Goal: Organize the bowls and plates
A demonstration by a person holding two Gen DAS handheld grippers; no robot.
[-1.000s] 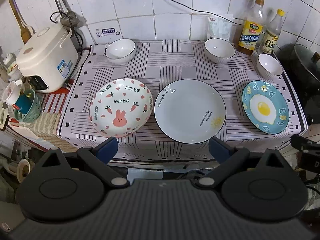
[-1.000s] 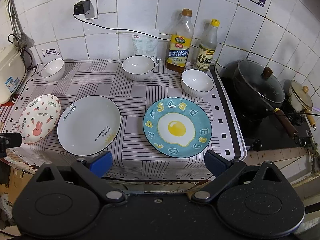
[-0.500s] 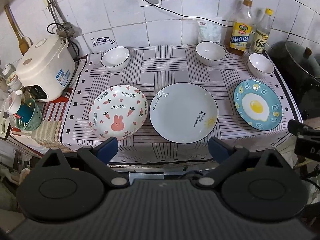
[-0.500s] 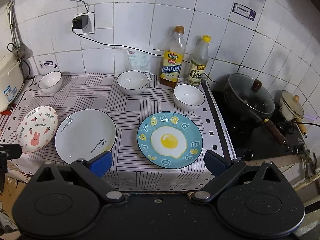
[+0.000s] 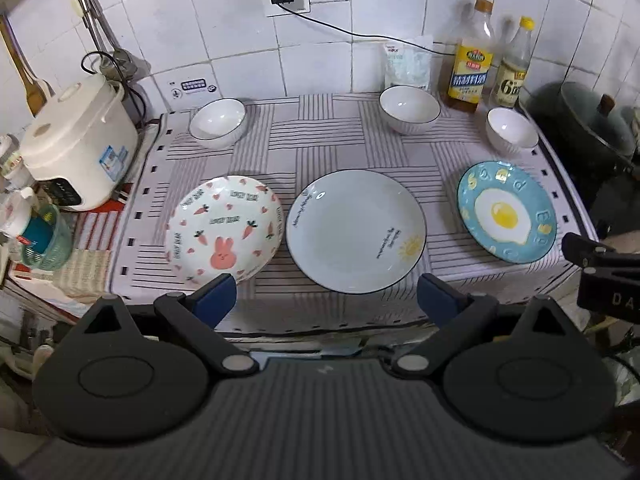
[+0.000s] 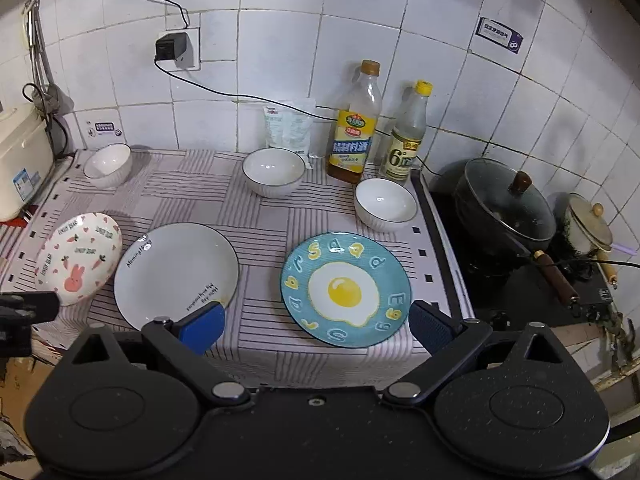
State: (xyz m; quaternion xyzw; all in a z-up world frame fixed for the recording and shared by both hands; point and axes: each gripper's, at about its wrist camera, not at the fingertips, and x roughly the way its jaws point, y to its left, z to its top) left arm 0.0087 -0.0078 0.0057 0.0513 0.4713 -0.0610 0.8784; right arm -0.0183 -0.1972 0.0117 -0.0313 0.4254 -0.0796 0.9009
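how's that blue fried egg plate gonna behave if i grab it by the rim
The fried egg plate looks like glazed ceramic, so it is probably rigid and fairly heavy for its size. Its glossy surface could let it slip between the pads of the right hand-held gripper. It lies flat on the striped cloth near the front edge, so it would likely slide rather than tip, and could chip if dropped.

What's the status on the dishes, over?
Left gripper and right gripper open, empty, short of the counter. Bunny plate, white plate, egg plate and three bowls unstacked. Nothing in the way.
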